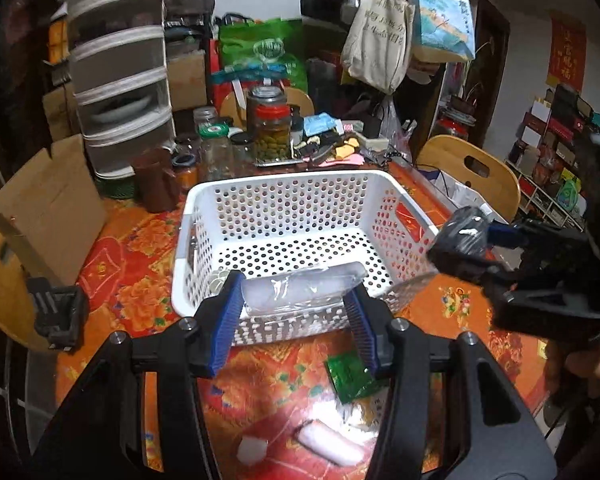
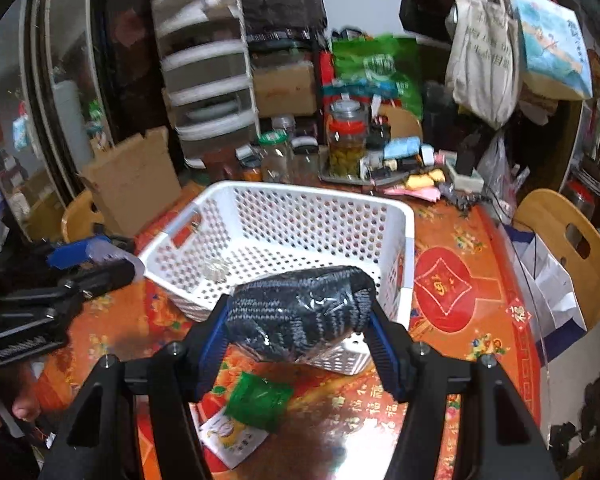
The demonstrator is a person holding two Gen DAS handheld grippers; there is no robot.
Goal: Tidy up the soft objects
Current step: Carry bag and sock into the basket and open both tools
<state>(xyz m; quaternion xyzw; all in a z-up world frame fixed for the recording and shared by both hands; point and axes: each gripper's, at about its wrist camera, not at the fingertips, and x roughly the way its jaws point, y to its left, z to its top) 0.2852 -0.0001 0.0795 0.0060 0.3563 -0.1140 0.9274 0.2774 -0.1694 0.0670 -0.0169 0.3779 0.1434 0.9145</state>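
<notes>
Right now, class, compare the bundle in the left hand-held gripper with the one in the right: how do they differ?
The white roll in the left hand-held gripper is pale and smooth; the black knit bundle in the right hand-held gripper is dark and ribbed. The white roll is slimmer, the black knit bundle bulkier. Both are wrapped in clear plastic, clamped between blue pads, near the white basket.

The white basket (image 1: 300,216) lies open from above; jars (image 1: 274,132) and a cardboard sheet (image 1: 48,208) crowd behind.
</notes>
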